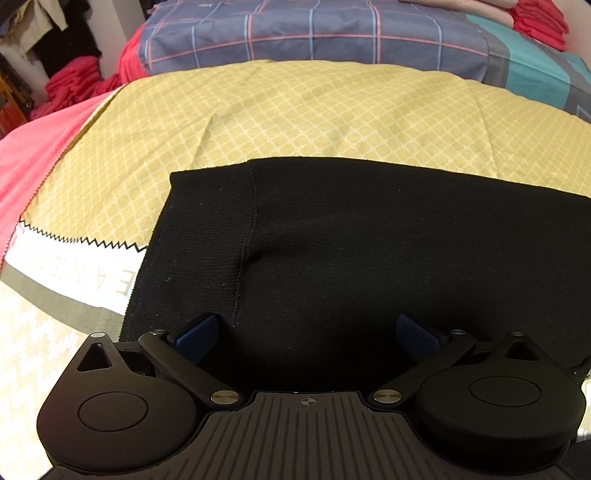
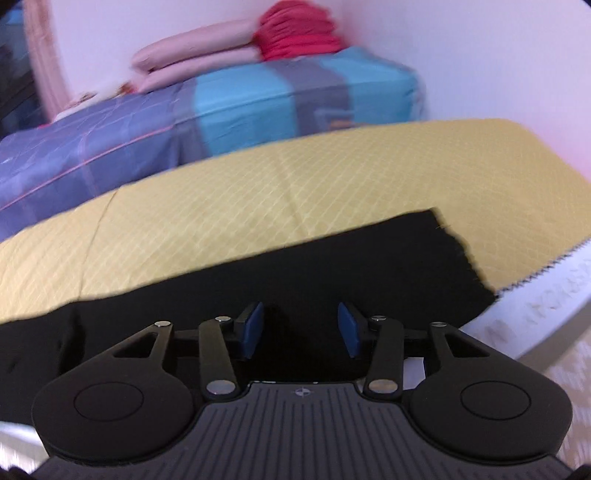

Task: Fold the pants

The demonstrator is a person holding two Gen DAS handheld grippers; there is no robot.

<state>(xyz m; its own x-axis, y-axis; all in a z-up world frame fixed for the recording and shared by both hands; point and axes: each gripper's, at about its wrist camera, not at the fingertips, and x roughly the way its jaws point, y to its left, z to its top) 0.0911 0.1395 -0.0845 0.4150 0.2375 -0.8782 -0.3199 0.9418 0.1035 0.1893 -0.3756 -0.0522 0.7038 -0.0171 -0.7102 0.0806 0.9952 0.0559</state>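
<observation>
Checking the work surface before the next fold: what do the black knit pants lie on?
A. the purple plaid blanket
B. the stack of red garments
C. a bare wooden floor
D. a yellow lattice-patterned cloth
D: the black knit pants rest flat on the yellow lattice-patterned cloth.

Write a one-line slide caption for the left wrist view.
Open left gripper poised over black knit pants laid flat on a yellow lattice-patterned bedspread.

Yellow bedspread point(image 1: 332, 122) is wide open across mid frame; only the plaid bed point(image 1: 314, 33) up top blocks things.
</observation>
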